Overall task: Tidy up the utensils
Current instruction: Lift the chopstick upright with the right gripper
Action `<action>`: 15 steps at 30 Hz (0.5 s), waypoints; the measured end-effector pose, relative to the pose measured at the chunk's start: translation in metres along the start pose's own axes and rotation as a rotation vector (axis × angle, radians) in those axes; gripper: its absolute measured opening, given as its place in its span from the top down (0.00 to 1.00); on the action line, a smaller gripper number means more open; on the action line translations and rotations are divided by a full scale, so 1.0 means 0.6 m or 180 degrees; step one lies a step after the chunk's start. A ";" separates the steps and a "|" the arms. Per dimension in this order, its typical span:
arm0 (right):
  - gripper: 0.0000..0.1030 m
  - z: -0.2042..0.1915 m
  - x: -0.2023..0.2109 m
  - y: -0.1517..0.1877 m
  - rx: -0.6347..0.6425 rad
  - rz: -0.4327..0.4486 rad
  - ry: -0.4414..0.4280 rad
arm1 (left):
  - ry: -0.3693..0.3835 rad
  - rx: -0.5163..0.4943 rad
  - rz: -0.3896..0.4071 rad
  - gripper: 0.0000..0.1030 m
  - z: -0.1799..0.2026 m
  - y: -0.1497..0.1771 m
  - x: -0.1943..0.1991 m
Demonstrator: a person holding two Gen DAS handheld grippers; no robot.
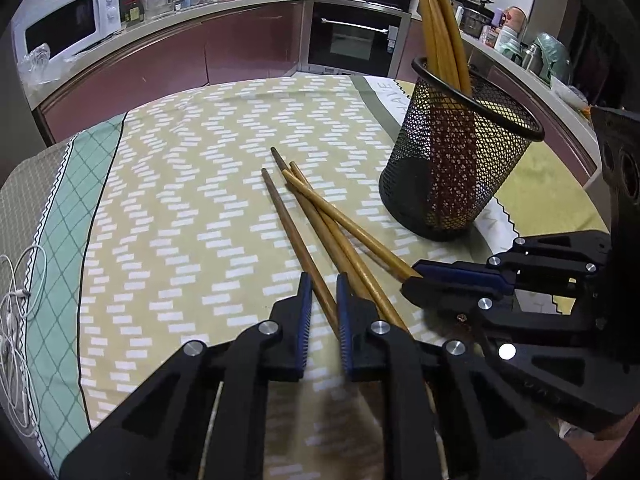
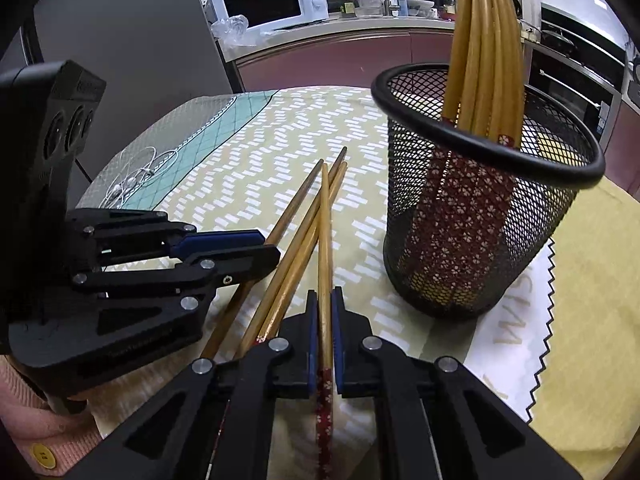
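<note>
Several wooden chopsticks (image 1: 320,216) lie crossed on the patterned tablecloth, also in the right wrist view (image 2: 296,240). A black mesh cup (image 1: 456,152) holds several more chopsticks upright; it shows in the right wrist view (image 2: 480,208) too. My left gripper (image 1: 324,304) straddles a darker chopstick (image 1: 292,232) with a narrow gap, its jaws not pressing it. My right gripper (image 2: 325,316) is shut on one chopstick (image 2: 325,264) near its red flowered end. Each gripper shows in the other's view: the right one (image 1: 460,280), the left one (image 2: 232,252).
White earphones (image 1: 16,320) lie at the table's left edge. A yellow cloth with a zigzag border (image 2: 580,320) lies under and right of the cup. Kitchen counters, a microwave (image 1: 72,24) and an oven (image 1: 352,40) stand behind the table.
</note>
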State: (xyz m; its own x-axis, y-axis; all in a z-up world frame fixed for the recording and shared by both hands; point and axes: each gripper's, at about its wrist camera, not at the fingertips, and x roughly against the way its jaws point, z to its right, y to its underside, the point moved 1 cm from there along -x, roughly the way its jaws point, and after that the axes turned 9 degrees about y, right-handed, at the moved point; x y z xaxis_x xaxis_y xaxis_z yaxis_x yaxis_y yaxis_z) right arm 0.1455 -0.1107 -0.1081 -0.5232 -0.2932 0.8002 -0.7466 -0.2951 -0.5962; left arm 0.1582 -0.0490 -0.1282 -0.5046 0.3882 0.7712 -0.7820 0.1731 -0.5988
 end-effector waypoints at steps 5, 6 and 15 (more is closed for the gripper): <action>0.95 0.009 0.011 0.004 -0.0053 0.0046 -0.0042 | -0.0018 0.0055 0.0069 0.93 -0.004 0.006 0.013; 0.95 0.010 0.017 0.004 -0.0060 0.0076 -0.0058 | -0.0002 0.0057 0.0088 0.93 -0.004 0.007 0.018; 0.94 0.022 0.069 0.001 -0.0071 0.0303 -0.0294 | 0.0015 0.0023 0.0247 0.93 0.001 0.012 0.062</action>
State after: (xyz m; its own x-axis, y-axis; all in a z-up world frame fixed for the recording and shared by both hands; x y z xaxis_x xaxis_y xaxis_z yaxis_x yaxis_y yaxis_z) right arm 0.1291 -0.1347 -0.0762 -0.5528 -0.4018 0.7300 -0.7048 -0.2419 -0.6669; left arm 0.1333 -0.0340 -0.1035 -0.5620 0.4045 0.7215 -0.7433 0.1358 -0.6551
